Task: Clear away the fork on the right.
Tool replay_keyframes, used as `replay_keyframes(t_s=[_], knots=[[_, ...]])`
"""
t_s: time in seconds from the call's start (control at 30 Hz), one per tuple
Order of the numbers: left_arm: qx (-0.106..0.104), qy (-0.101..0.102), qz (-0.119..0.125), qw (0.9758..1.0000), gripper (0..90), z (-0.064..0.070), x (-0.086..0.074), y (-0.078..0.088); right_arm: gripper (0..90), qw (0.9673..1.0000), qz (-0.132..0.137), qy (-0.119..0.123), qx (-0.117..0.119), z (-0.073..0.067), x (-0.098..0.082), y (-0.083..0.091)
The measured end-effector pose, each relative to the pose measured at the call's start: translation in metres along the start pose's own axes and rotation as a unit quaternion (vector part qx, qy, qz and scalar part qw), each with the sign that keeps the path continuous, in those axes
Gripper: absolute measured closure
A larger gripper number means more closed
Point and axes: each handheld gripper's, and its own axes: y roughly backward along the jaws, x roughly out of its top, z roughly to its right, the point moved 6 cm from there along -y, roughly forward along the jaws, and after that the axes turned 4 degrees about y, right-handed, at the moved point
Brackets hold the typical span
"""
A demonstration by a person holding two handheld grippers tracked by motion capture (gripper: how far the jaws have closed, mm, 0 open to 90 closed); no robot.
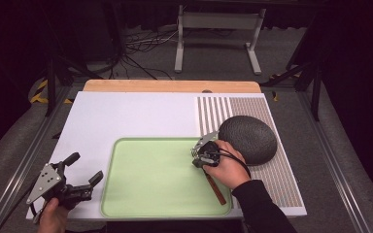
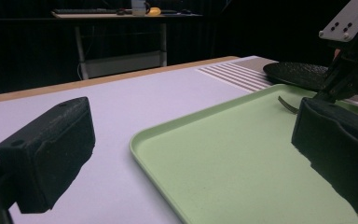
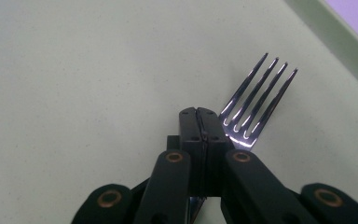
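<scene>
Your right gripper (image 3: 200,114) clamped on fork (image 3: 256,100), low over green tray (image 1: 126,194); looks like placing step. Next: set flat, release. Left gripper (image 1: 84,168) spread wide, idle.

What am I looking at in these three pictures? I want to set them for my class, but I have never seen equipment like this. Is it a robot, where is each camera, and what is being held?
It is no robot: a person holds a hand-worked two-jaw gripper in each hand. The high view looks down on the table from above; the other two cameras ride on the grippers and look along their black jaws.

On the table lie a pale green tray and, to its right, a dark round plate on a striped mat.

The left gripper hangs open near the tray's left edge, holding nothing. The right gripper is shut on a metal fork with a brown handle, over the tray. I cannot tell whether the fork touches the tray.
</scene>
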Motion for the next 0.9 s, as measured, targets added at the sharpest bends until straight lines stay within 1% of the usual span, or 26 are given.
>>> replay_keyframes(t_s=[0.13,0.47,0.8,0.9], knots=[[0.000,-0.001,-0.001,1.0000,0.0,0.000,0.000,0.000,90.0,1.0000,-0.002,0.000,-0.001,0.000,-0.001,0.000],[0.000,-0.001,-0.001,1.0000,0.1,0.000,0.000,0.000,90.0,0.9997,-0.008,-0.013,-0.019,0.007,-0.006,0.004],[-0.001,-0.001,-0.002,1.0000,0.0,0.000,0.000,0.000,90.0,0.9984,-0.007,-0.038,-0.040,0.019,-0.016,0.010],[-0.001,-0.001,-0.002,1.0000,0.0,0.000,0.000,0.000,90.0,0.9983,-0.008,-0.041,-0.041,0.020,-0.019,0.012]])
